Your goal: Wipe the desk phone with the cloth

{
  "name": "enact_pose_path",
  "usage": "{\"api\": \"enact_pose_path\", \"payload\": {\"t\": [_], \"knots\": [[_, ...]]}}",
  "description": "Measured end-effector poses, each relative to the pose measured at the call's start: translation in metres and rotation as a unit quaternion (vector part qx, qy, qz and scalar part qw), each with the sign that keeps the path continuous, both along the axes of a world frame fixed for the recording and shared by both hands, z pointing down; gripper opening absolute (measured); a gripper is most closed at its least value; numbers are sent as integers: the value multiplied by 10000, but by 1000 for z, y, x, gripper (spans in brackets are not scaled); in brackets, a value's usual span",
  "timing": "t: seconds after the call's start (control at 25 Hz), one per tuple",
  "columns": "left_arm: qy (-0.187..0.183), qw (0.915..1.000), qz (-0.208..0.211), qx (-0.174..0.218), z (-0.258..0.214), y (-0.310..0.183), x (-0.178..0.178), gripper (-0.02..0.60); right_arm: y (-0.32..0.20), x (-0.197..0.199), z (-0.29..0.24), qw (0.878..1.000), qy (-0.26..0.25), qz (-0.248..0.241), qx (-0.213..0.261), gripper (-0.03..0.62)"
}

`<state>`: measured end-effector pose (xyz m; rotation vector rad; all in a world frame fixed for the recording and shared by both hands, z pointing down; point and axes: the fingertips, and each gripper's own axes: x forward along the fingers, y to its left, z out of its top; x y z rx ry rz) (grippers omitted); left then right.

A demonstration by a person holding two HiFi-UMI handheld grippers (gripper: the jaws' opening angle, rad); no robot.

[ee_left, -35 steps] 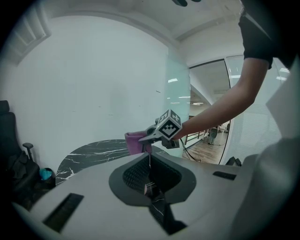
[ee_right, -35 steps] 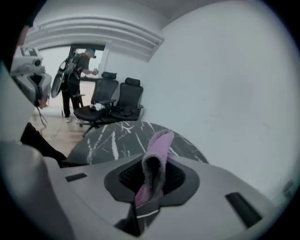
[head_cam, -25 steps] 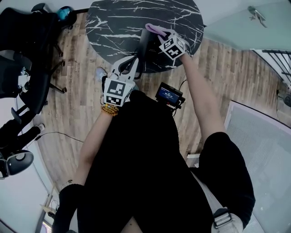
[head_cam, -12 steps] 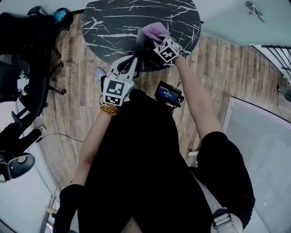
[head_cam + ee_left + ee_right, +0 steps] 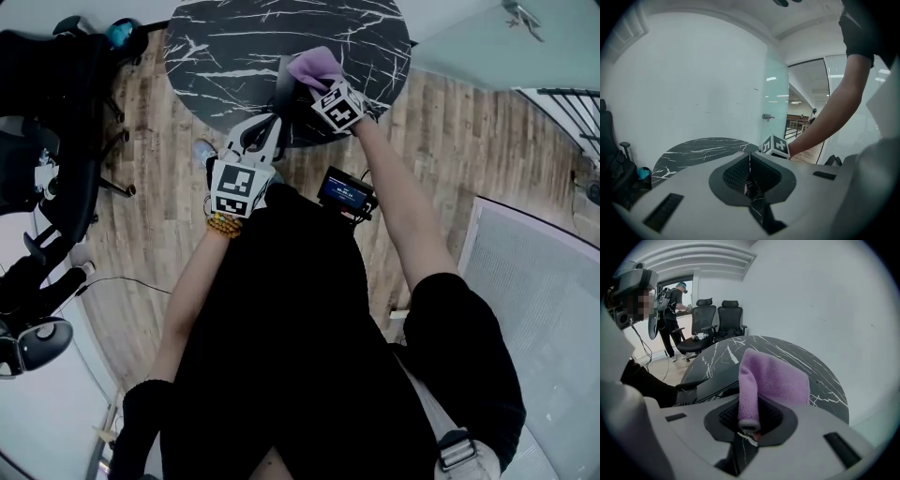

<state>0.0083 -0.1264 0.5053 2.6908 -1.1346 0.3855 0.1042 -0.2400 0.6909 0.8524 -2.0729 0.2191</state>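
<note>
Left gripper [image 5: 749,161] closed, right gripper [image 5: 750,414] pinching cloth [image 5: 777,377]

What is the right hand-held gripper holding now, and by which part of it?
The right hand-held gripper pinches the soft lilac fleece cloth by a folded edge. The rest of the cloth stands free beyond the jaws.

readable text: none | small lit screen [image 5: 347,191] at the waist: characters too small to read

My lilac fleece cloth [image 5: 774,378], folded over, stands upright, clamped in my right gripper [image 5: 749,426], just beside the black desk phone [image 5: 711,381] with coiled cord, which sits near the round black marble-patterned table's [image 5: 825,390] edge
</note>
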Motion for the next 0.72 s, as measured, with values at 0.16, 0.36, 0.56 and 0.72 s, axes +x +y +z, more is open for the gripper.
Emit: {"api": "enact_pose_path", "payload": {"t": [0.16,0.36,0.56,0.72], "knots": [[4,10000,1,-44,1,-1,2,18,3,-1,2,10000,-58,0,-27,65],[-11,10000,-12,-18,1,-3,1,18,7,-3,3,9999,-124,30,-66,65],[-12,10000,18,-45,3,-2,1,18,15,-6,8,9999,-99,-39,-95,64],[-6,10000,11,-34,1,-2,2,18,25,-9,12,9997,-153,-55,-161,64]]}}
